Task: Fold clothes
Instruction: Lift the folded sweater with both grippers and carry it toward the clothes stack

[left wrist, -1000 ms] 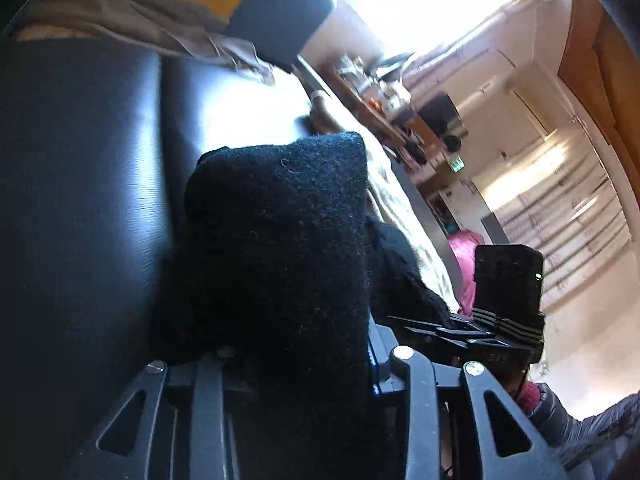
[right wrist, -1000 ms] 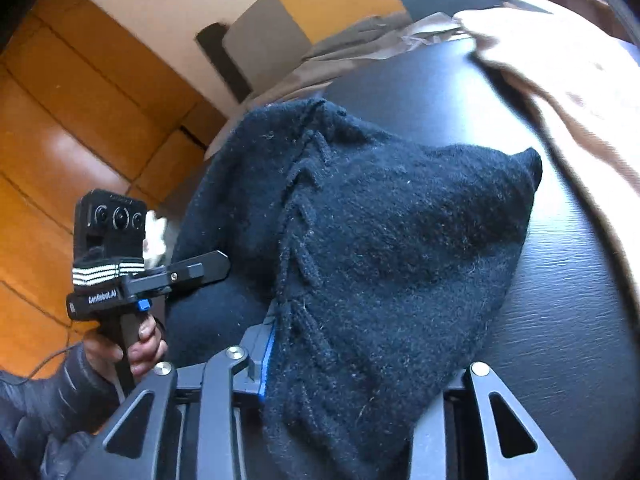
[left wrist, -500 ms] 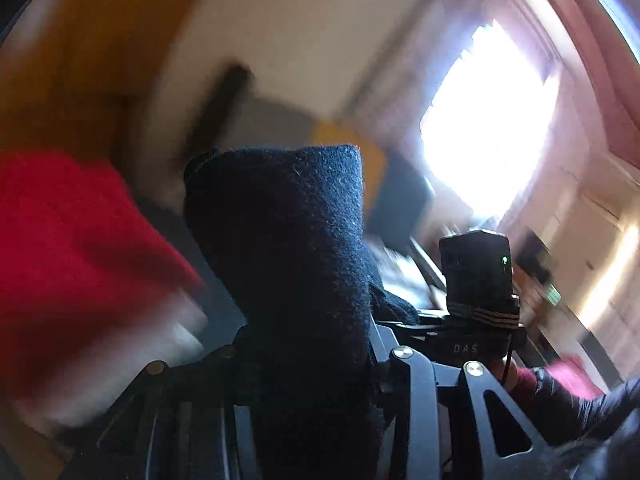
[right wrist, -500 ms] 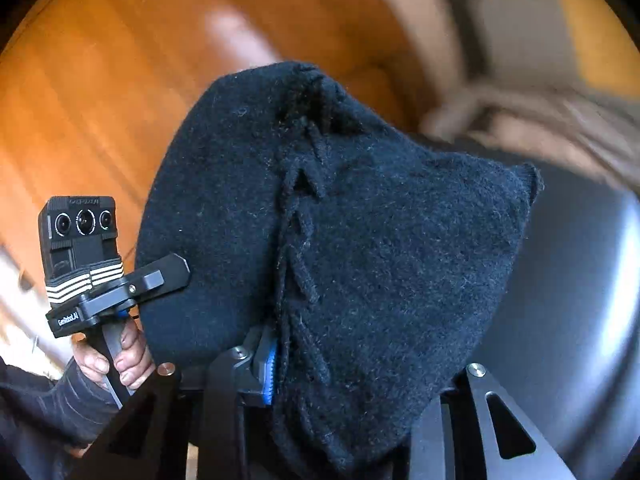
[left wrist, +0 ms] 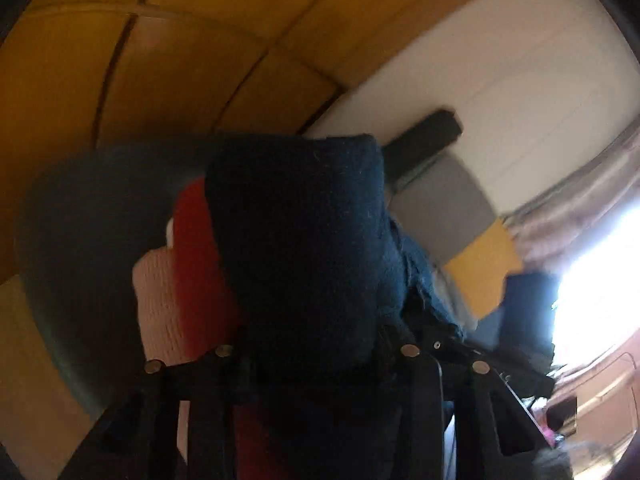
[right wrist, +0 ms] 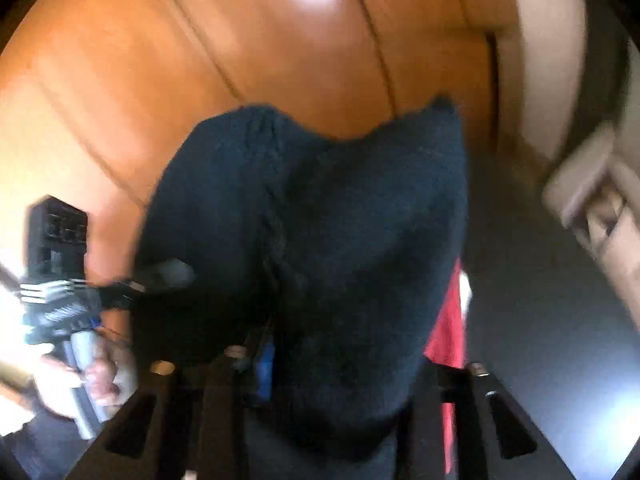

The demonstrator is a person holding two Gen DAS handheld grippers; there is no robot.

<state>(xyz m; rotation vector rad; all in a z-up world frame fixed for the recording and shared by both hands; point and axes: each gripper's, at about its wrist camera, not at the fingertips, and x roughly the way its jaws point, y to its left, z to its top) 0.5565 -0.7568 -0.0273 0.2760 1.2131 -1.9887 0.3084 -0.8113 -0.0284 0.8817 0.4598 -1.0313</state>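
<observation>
Dark navy knitted wool garment: clamped in left gripper and right gripper, raised before orange wooden panelling; red cloth behind.

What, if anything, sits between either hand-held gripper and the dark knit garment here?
Nothing visible does. The dark knit garment is bunched directly between the fingers of the left hand-held gripper, and the right hand-held gripper is likewise closed on it. A red cloth lies behind the garment, not between it and either gripper.
</observation>
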